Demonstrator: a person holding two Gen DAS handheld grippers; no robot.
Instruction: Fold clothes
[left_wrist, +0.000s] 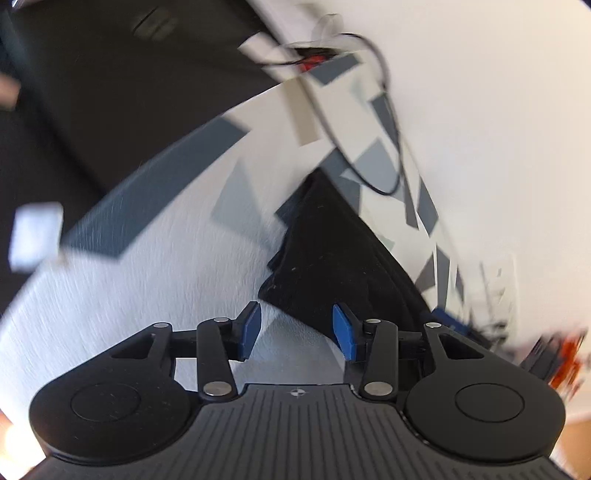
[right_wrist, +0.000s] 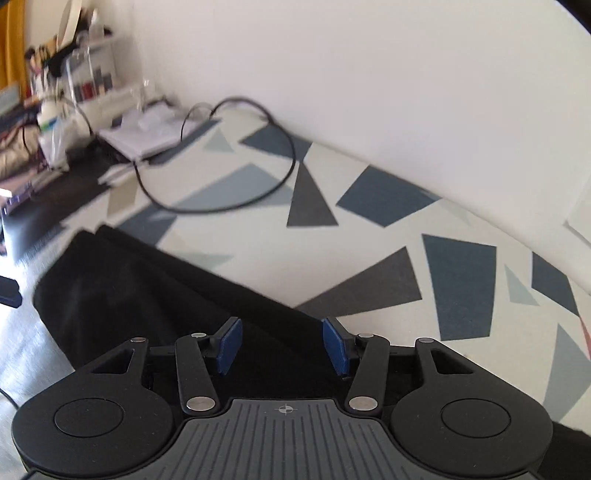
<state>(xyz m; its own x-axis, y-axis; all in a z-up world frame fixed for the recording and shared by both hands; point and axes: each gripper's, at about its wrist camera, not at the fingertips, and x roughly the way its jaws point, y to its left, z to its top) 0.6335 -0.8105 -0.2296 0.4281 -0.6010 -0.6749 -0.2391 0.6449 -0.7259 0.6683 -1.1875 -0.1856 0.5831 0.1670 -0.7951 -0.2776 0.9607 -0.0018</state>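
Jaws stand parted on both grippers, neither pressing on anything — the left gripper hangs over the pale patterned cover with a corner of the black garment just beyond its right pad, and the right gripper sits directly above the same dark cloth, which runs between its blue pads without being pinched. The garment lies in a folded, several-layered wedge on a surface covered in white fabric with grey and blue triangles; in the left wrist view it stretches toward 12 o'clock, in the right wrist view toward 10 o'clock.

By the look of it, a fold has been laid and let go. The next move would call for choosing a fresh edge or corner, closing on all its layers and carrying it across without dragging the stack askew.

A black cable loops on the cover at 11 o'clock from the right gripper, near the garment's far end — a likely snag. Stacked papers and shelf clutter lie further out at 10 o'clock; the wall closes in behind.
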